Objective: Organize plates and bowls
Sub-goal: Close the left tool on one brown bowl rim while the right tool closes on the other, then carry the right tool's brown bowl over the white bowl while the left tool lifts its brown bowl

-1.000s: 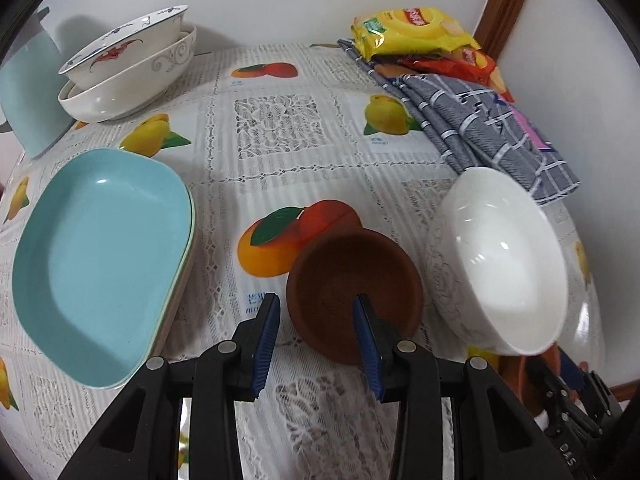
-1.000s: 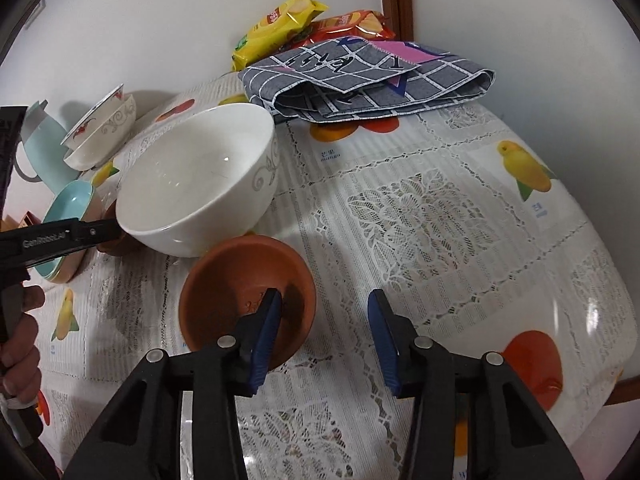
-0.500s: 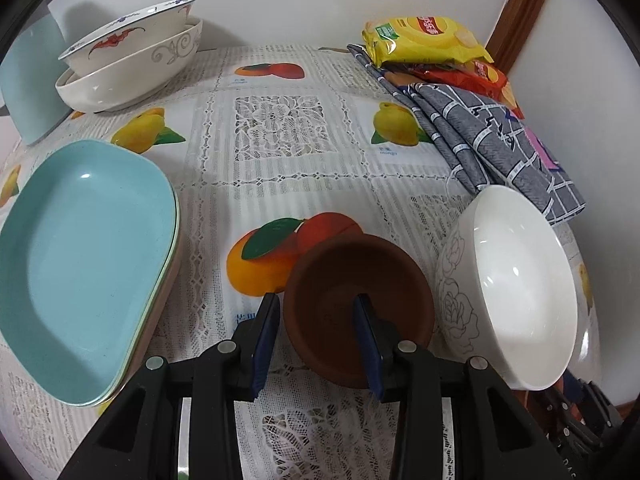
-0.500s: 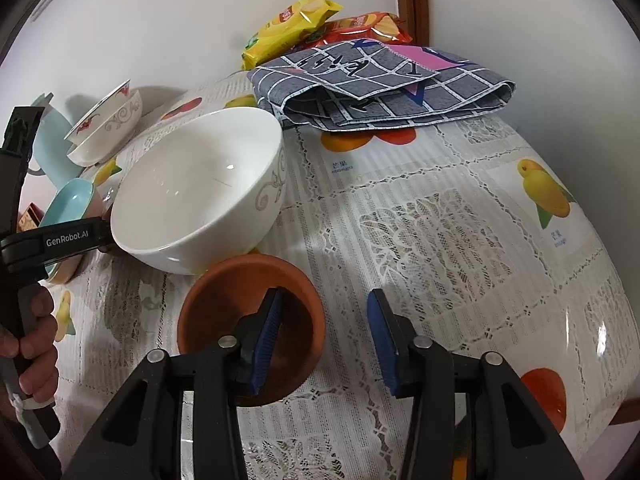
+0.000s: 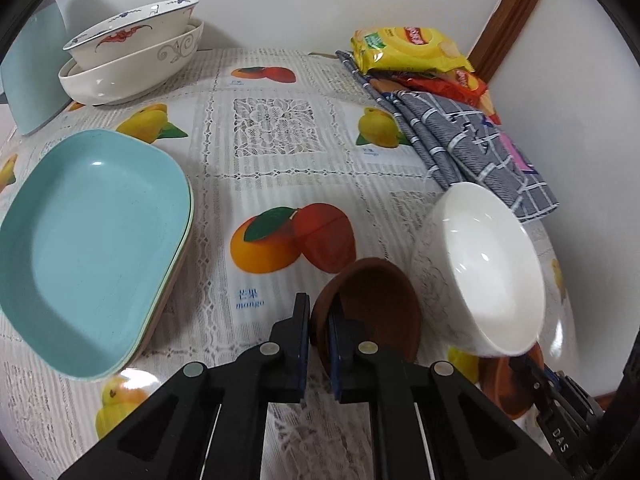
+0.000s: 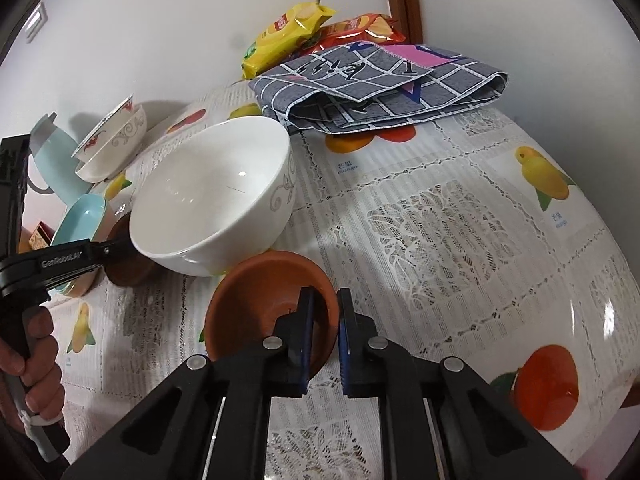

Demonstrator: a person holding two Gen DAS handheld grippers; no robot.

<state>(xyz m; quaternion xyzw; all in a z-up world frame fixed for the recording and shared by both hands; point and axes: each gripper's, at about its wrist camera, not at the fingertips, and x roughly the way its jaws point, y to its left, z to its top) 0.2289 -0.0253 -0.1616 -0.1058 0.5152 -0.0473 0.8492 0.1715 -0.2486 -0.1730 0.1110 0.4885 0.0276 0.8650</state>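
Brown clay bowls: two, one pinched at its rim by each tool | left tool grips dark bowl, half hidden | right tool grips orange bowl | white bowl between them on worktop

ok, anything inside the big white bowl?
White bowl looks empty in both views, only glare inside. What's under it is hidden; the two brown dishes sit beside it.

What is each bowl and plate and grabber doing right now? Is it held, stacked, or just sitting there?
Left hand-held gripper: shut on the dark brown bowl's rim.
Dark brown bowl: gripped, tilted.
Right hand-held gripper: shut on the orange bowl's rim.
Orange bowl: gripped, tilted.
White bowl: upright, empty, not gripped.
Blue plate: stacked on other plates.
Patterned bowls: nested, one inside another.
Checked cloth: folded.
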